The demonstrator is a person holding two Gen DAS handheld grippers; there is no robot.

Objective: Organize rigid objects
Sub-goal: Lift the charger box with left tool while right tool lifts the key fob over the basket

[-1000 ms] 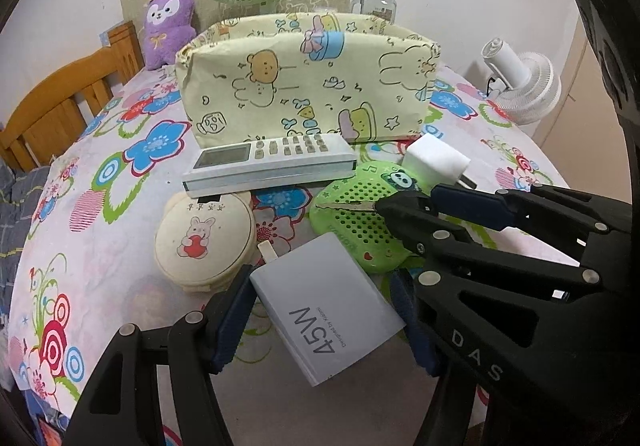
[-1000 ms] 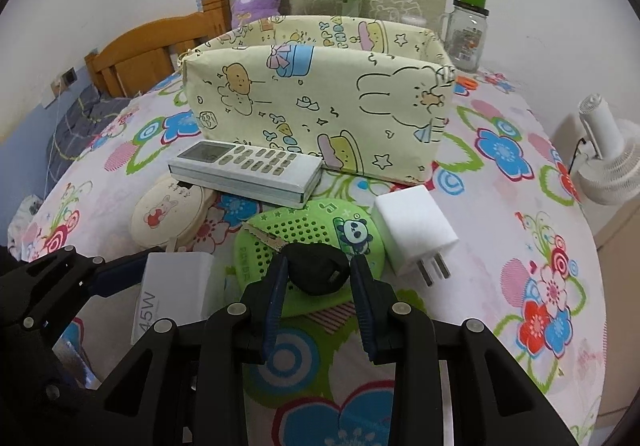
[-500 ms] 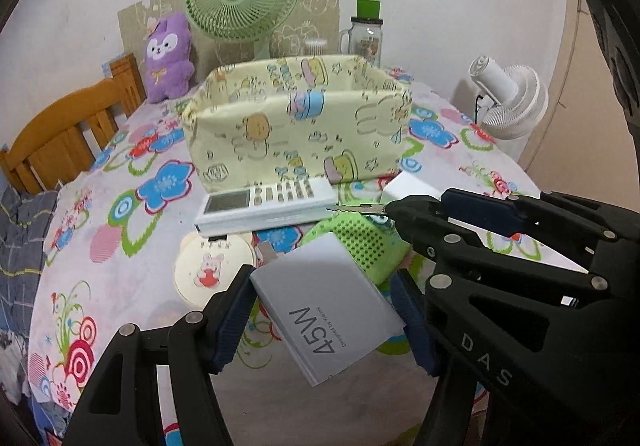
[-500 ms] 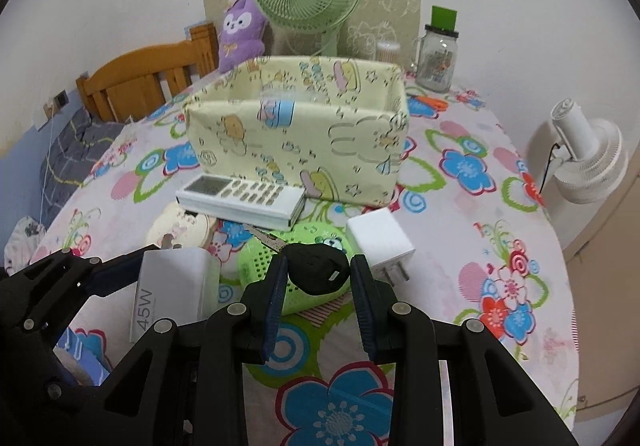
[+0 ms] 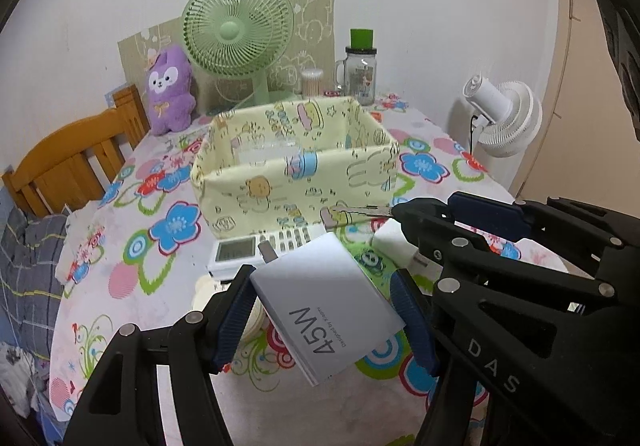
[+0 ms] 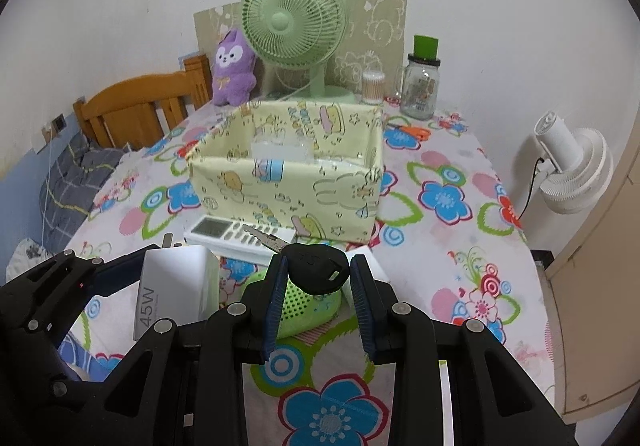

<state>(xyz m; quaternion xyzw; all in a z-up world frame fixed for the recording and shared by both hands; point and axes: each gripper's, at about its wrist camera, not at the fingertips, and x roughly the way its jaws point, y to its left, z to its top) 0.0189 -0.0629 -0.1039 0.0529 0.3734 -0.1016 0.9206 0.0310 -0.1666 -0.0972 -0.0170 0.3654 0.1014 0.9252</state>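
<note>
Both loads lifted, nothing boxed yet.
My left tongs (image 5: 324, 310) gripped the grey 45W charger block (image 5: 326, 306), right tongs (image 6: 316, 286) the black-headed key (image 6: 316, 270); white remote control (image 6: 236, 236) remained beside the yellow cartoon-print fabric box (image 6: 288, 182).

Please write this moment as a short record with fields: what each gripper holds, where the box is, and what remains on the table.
left gripper: shut on the 45W charger, held above the table
right gripper: shut on the key by its black head
box: yellow fabric, open top, beyond both grippers
left on table: remote control, green perforated case, white plug adapter, round cream case
</note>
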